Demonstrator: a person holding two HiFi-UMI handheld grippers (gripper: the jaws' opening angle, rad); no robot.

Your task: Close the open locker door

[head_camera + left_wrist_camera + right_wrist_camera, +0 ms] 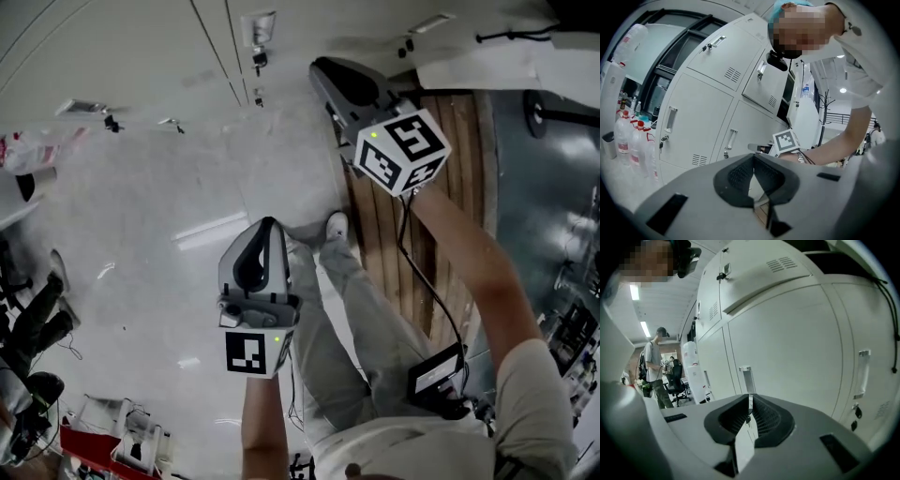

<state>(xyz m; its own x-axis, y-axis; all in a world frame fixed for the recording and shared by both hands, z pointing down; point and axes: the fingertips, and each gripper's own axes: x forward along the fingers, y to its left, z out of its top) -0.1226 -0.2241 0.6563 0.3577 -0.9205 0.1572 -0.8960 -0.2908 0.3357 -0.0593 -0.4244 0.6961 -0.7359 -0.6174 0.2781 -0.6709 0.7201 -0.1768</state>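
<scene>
White lockers (703, 108) with metal handles fill the left gripper view. One upper locker door (766, 82) stands ajar, with a dark gap (787, 96) at its right edge. In the right gripper view that door (764, 275) tilts out overhead. My right gripper (750, 399) points at a lower door's handle (746, 377); its jaws stand shut with nothing between them. The right gripper's marker cube (401, 150) is held up near the lockers. My left gripper (753, 158) is lower and further back, shut and empty.
Water bottles (628, 140) stand left of the lockers. A coat rack (826, 110) is beyond the open door. A person (656, 366), an office chair (675, 380) and stacked water jugs (693, 366) are down the aisle. A wooden floor strip (459, 187) runs under my right arm.
</scene>
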